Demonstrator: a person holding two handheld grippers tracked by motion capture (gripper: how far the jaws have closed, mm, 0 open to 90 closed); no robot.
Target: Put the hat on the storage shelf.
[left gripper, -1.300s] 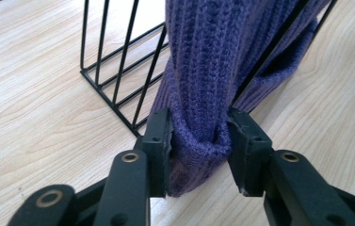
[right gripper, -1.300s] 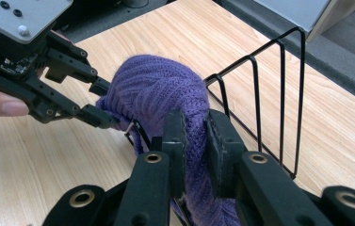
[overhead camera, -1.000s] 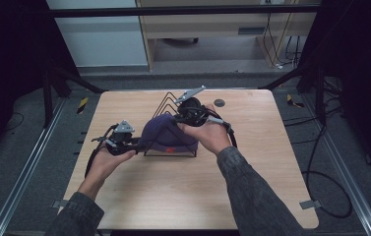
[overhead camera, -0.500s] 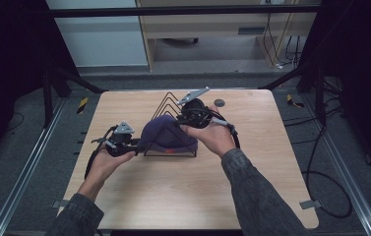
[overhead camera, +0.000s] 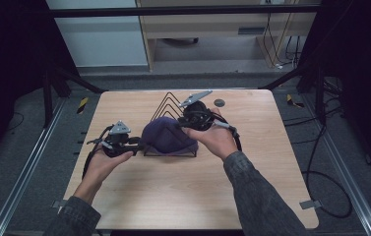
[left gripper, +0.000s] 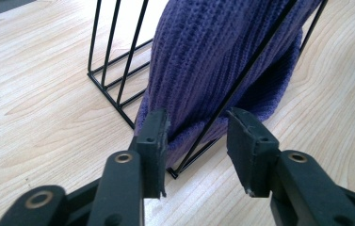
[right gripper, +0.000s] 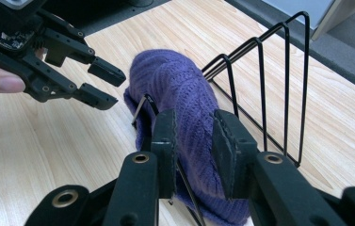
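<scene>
Both grippers flank the purple hat [overhead camera: 167,135] draped lengthwise over the wire rack [overhead camera: 169,104]: your right gripper [right gripper: 193,141] pinches its knit, your left gripper [left gripper: 197,141] gapes beside its hem

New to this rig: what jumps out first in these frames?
A purple knit hat draped over one end of a black wire rack, mid-table. The right gripper has its jaws around a fold of the knit from above. The left gripper is open at the hat's lower edge, jaws either side of a rack wire.
</scene>
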